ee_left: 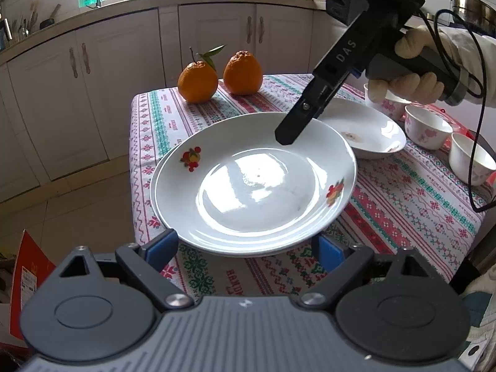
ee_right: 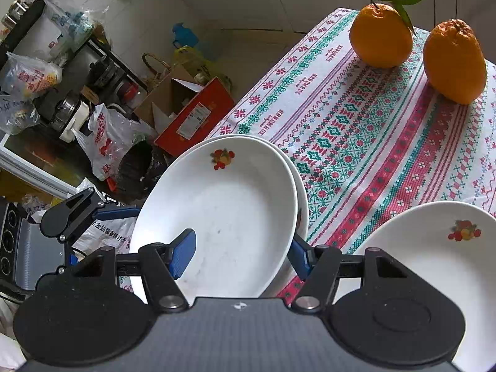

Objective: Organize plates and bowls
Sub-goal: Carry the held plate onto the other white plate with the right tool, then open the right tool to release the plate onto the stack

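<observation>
Two white plates with fruit decals are stacked (ee_left: 254,183) at the near left corner of the patterned tablecloth (ee_left: 403,204). My left gripper (ee_left: 245,248) is open; its blue fingers (ee_left: 161,248) sit under the stack's near rim. My right gripper (ee_right: 240,255) is open and straddles the stack's far rim. One of its pads (ee_right: 183,254) hovers inside the top plate (ee_right: 223,204) and the other finger sits outside the rim. A third plate (ee_left: 372,130) lies to the right. Beyond it stand three pink-flowered bowls (ee_left: 427,127).
Two oranges (ee_left: 198,80) stand at the table's far edge. A gloved hand (ee_left: 412,65) holds the right gripper, and its cable (ee_left: 477,142) hangs over the bowls. Boxes and bags (ee_right: 192,114) clutter the floor left of the table, and cabinets (ee_left: 124,62) stand behind it.
</observation>
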A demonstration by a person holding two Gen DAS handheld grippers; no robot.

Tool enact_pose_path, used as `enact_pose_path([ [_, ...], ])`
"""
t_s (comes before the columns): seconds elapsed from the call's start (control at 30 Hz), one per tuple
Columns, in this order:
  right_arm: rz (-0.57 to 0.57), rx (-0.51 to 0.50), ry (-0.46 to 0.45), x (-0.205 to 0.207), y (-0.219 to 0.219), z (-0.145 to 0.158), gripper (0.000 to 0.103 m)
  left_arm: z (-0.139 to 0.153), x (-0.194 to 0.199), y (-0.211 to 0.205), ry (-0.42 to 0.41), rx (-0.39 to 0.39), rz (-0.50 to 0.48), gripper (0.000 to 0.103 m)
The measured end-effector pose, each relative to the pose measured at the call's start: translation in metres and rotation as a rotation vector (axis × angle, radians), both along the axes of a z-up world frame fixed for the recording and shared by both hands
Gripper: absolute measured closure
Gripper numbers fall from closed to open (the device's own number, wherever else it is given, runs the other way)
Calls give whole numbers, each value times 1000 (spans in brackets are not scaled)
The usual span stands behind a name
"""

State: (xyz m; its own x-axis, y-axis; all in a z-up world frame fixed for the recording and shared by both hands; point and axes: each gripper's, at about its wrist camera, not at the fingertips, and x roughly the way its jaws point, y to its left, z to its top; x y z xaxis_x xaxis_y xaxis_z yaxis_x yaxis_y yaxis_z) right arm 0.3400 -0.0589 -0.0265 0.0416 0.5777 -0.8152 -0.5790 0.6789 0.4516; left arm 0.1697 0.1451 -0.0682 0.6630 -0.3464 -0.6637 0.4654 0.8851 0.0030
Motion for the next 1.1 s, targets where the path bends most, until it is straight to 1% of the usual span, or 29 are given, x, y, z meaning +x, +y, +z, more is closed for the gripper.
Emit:
enact_pose_path([
  [0.23, -7, -28, -13, -7, 1, -1, 34, 0, 0, 1, 5, 0, 9, 10],
  [0.87, -25, -48, -37, -22, -2, 2, 34, 2, -3, -1, -6, 8, 11, 10],
  [1.03, -34, -76, -50, -24, -4, 0, 33, 2, -3, 0, -9, 1, 16, 10],
  [1.1, -36, -63, -50, -25, -7, -2, 33, 3, -4, 0, -12, 2, 17, 10],
])
